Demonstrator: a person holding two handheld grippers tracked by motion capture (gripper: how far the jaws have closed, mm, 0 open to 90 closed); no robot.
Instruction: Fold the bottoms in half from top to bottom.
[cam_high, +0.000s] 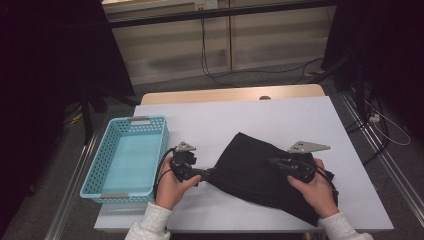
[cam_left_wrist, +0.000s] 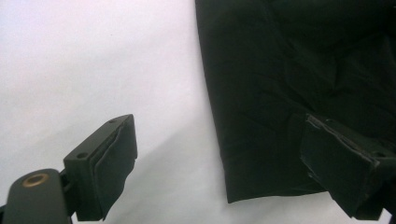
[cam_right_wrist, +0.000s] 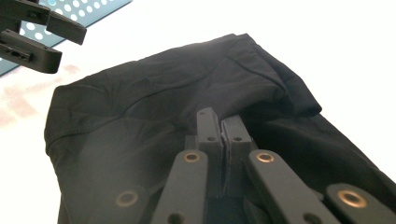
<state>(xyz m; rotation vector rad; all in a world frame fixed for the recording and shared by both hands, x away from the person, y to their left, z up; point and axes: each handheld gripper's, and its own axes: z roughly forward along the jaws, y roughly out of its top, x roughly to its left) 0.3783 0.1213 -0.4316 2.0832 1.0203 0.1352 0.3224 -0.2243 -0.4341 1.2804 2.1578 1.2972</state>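
Here the black, soft folded cloth garment lies on the white surface, at three o'clock from the turquoise perforated plastic basket. The right hand-held gripper is pinched on a fold; the left hand-held gripper, spread, should be closed squarely over the hem.

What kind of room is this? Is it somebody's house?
Probably not a house; more likely a lab or workshop. A plain white table stands on a grey floor with loose cables trailing, and metal rails run beside the table.

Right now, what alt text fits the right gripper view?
The right gripper has its jaws shut on a fold of black cloth lying on a white table. The open left gripper and a blue basket sit at upper left.
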